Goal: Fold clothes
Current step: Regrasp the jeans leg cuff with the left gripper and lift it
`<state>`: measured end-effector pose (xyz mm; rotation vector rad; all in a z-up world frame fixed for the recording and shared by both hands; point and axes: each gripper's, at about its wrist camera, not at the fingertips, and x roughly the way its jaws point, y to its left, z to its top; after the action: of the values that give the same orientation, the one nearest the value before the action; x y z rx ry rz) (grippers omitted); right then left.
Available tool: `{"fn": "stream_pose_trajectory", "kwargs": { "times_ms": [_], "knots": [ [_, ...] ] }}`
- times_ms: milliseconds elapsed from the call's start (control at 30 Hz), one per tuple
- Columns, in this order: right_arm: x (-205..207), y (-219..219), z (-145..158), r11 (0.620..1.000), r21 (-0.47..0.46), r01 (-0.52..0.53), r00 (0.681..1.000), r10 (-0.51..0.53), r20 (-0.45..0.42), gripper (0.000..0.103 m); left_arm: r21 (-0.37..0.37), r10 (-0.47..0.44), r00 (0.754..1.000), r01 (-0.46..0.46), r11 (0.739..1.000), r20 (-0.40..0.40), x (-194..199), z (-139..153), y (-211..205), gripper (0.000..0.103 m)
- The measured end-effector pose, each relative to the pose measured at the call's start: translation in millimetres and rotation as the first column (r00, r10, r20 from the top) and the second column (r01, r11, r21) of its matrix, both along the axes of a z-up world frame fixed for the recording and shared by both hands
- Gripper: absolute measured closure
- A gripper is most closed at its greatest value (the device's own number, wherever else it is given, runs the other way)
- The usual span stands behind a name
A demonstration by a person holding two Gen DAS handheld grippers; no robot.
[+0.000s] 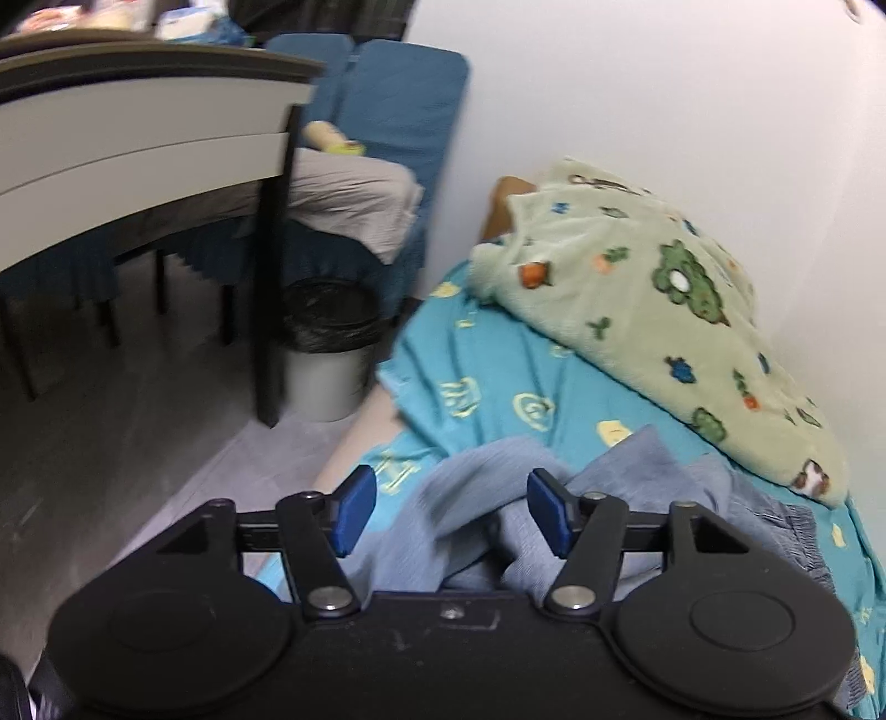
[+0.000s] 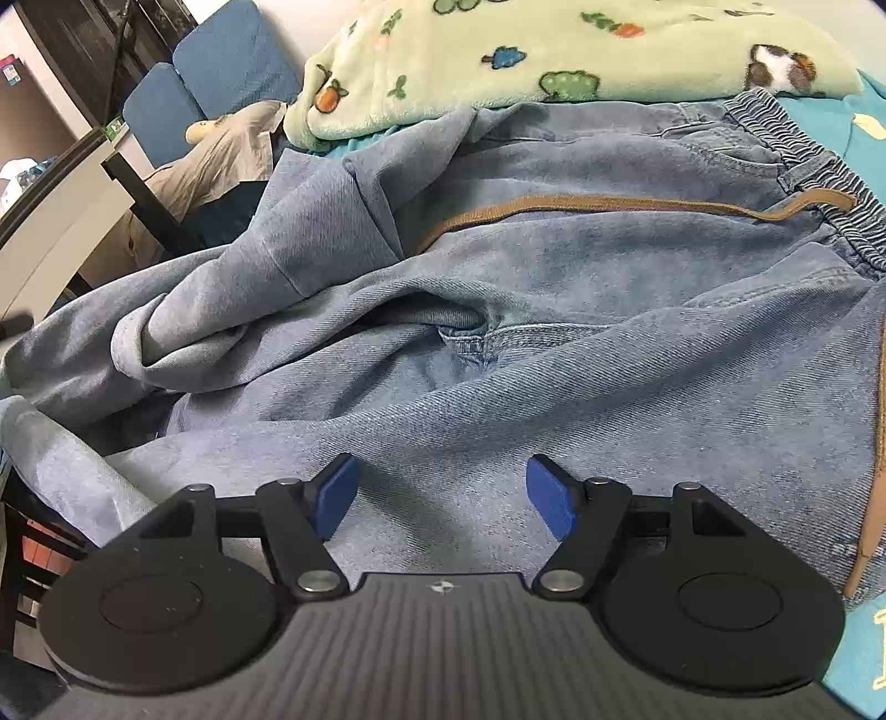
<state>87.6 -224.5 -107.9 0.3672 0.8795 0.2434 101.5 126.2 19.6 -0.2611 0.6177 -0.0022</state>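
Bed (image 1: 498,376): teal sheet, with a green blanket (image 2: 554,50) heaped along the far side.
Jeans (image 2: 498,343): lie rumpled on the bed beside the blanket; soft, limp, fairly heavy denim that likely sags when lifted. The elastic waistband (image 2: 797,166) or a leg hem looks the firmest hold.
Left claw (image 1: 447,512): spread over a denim fold, pinching nothing.
Right claw (image 2: 443,498): spread just above the denim, empty.

a plain white wall (image 1: 637,83) runs beside the bed (image 1: 487,360); grey floor (image 1: 111,454), a white table (image 1: 138,138), blue chairs (image 1: 398,94), a black-lined bin (image 1: 326,354).
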Motion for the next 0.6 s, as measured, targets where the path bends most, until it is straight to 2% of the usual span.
{"fn": "stream_pose_trajectory", "kwargs": {
  "times_ms": [233, 433, 500, 600],
  "knots": [
    [3, 1, -3, 1.0, -0.005, -0.003, 1.0, 0.003, -0.004, 0.032, 0.043, -0.058, 0.994, 0.063, 0.997, -0.093, 75, -2, -27, 0.044],
    [8, 4, -3, 1.0, -0.017, -0.007, 1.0, 0.007, -0.001, 0.032, 0.128, -0.082, 0.963, 0.118, 0.985, -0.258, 140, -31, -55, 0.044],
    [9, 5, -3, 1.0, -0.017, -0.008, 1.0, 0.008, -0.001, 0.031, 0.127, -0.071, 0.951, 0.113, 0.985, -0.301, 156, -42, -57, 0.044],
    [9, 4, -3, 1.0, -0.002, -0.012, 1.0, 0.012, -0.001, 0.03, 0.086, -0.068, 0.934, 0.104, 0.991, -0.35, 179, -58, -58, 0.044]
  ]
}}
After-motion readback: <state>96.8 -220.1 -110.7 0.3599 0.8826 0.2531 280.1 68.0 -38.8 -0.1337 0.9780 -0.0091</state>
